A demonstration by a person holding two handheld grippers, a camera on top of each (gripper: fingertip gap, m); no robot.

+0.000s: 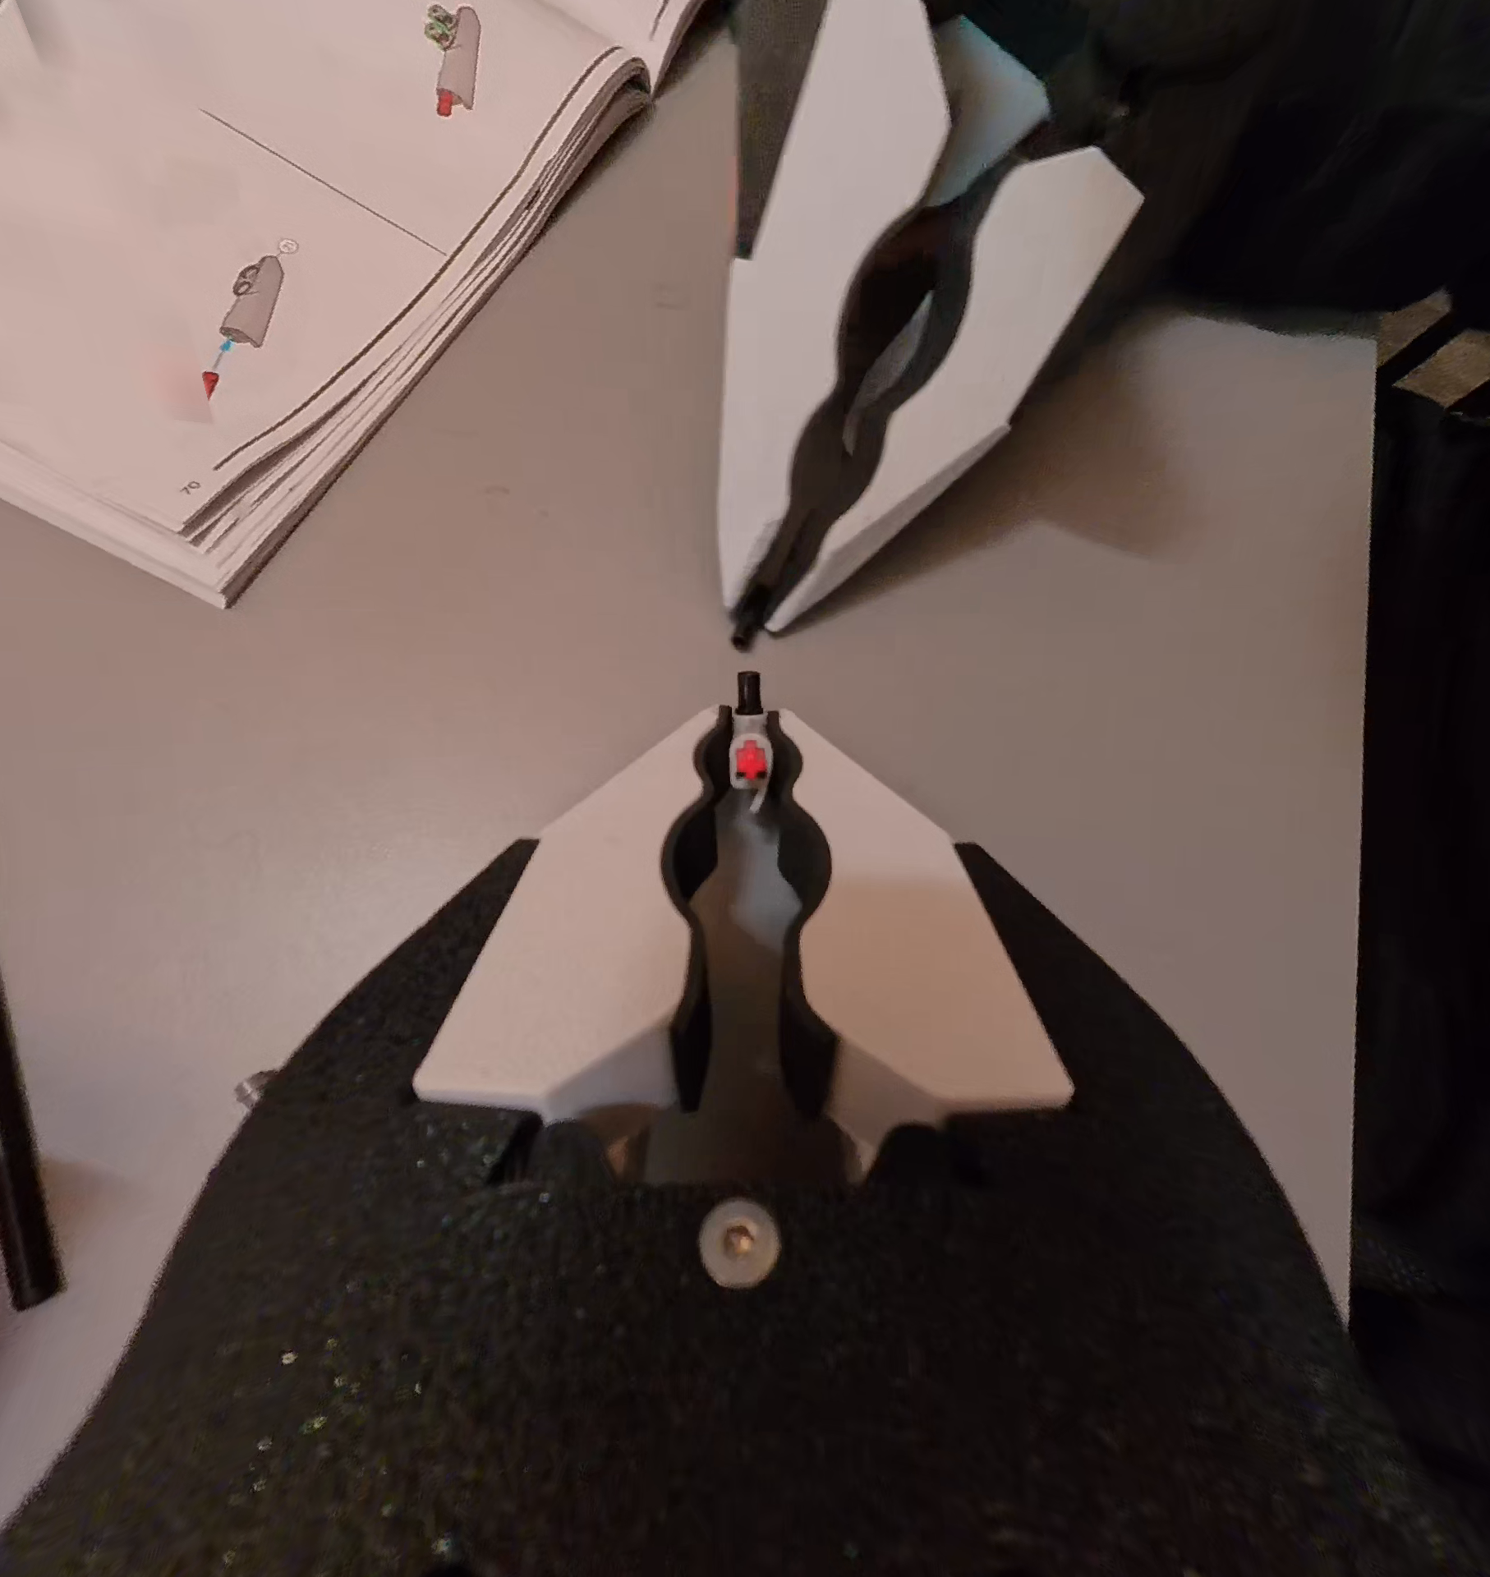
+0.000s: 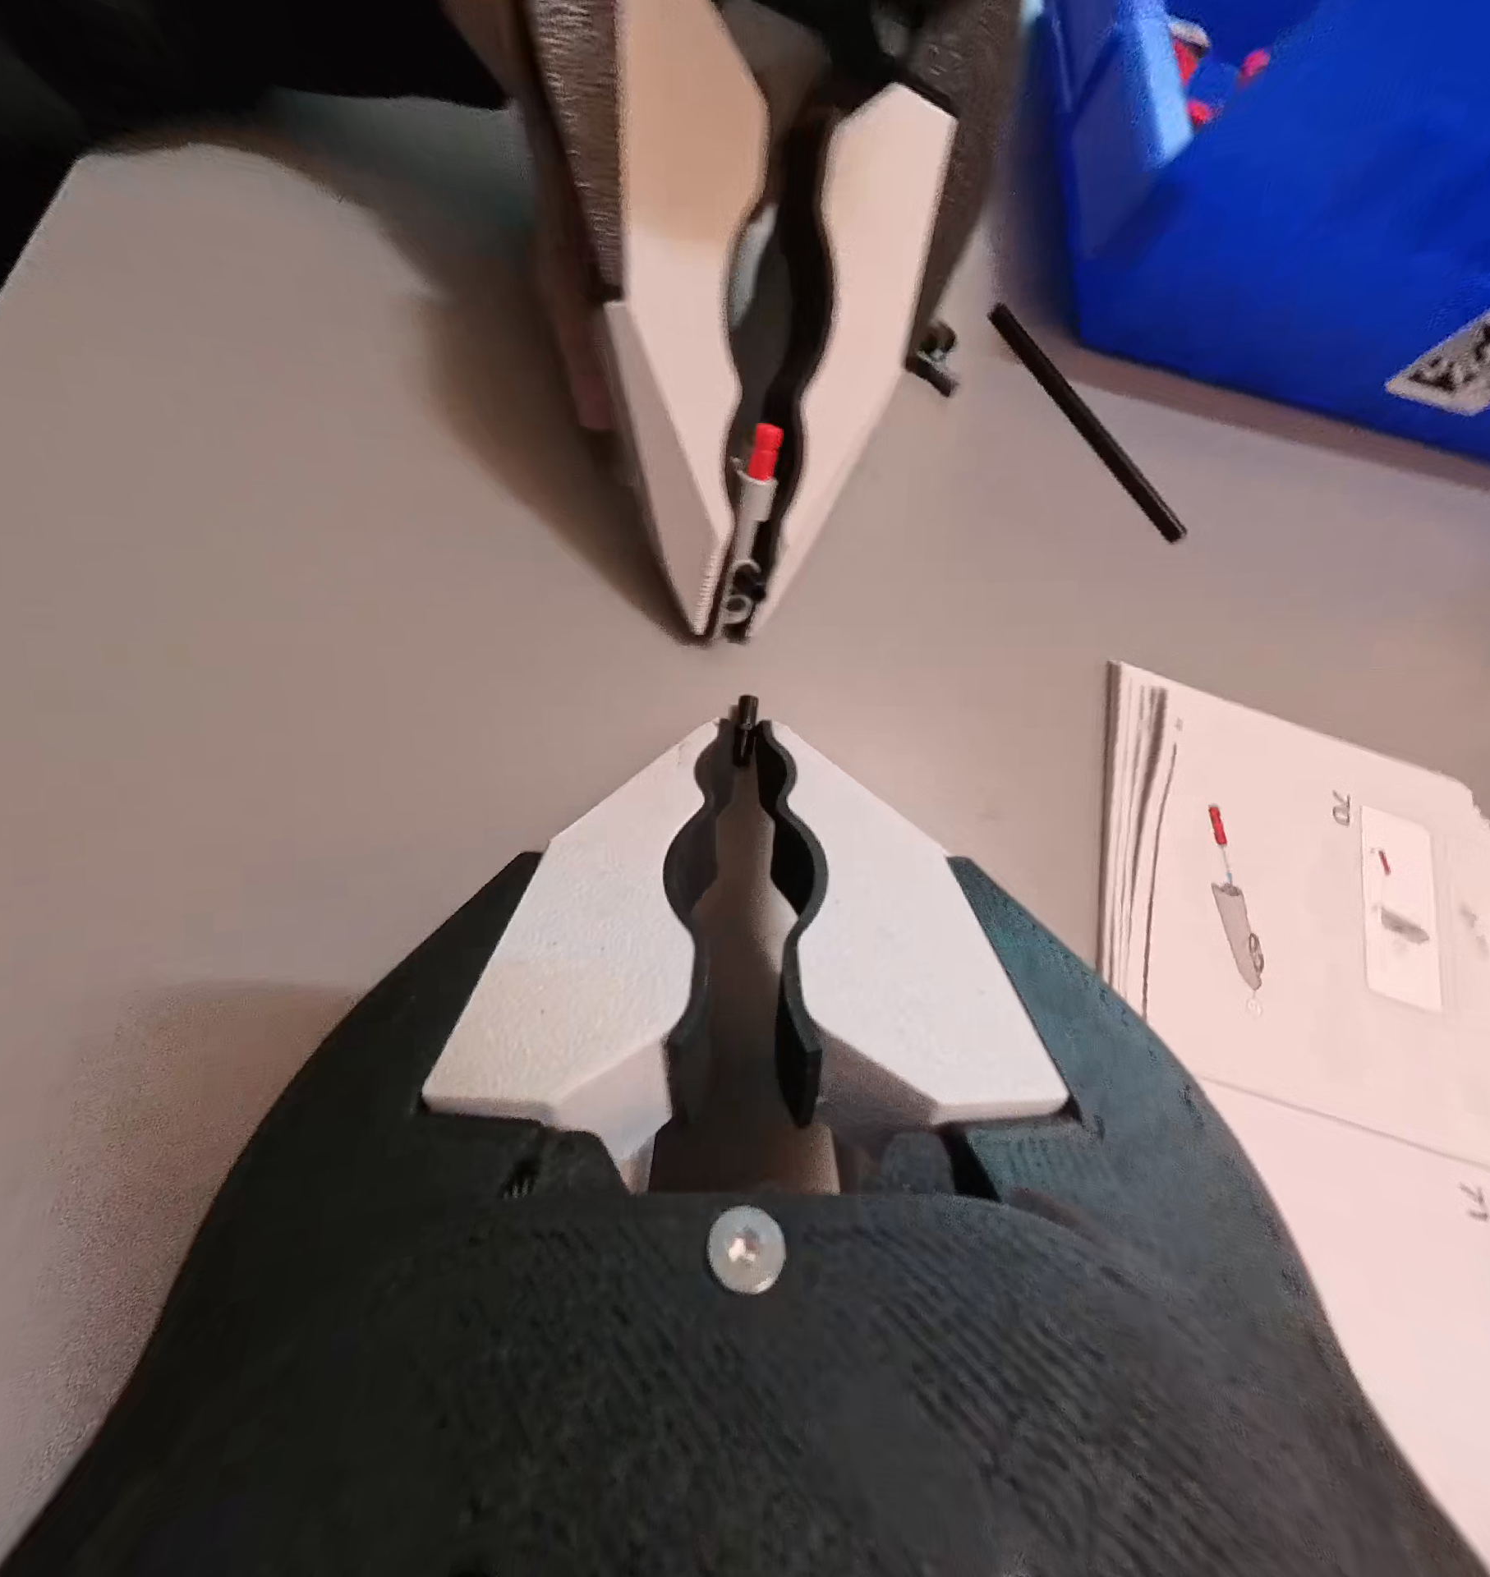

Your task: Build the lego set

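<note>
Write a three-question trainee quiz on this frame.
1. True or false: the left gripper holds a grey piece with a red axle.
2. What does the right gripper hold? A) black pin B) blue brick C) nothing
3. Fill in: the two gripper tips are ____ (touching/apart).

Key: 1 true; 2 A; 3 apart.

Grey table (image 2: 298, 597) carries open instruction booklet (image 2: 1322, 981), black rod (image 2: 1083, 422), blue bin (image 2: 1322, 213)
</note>
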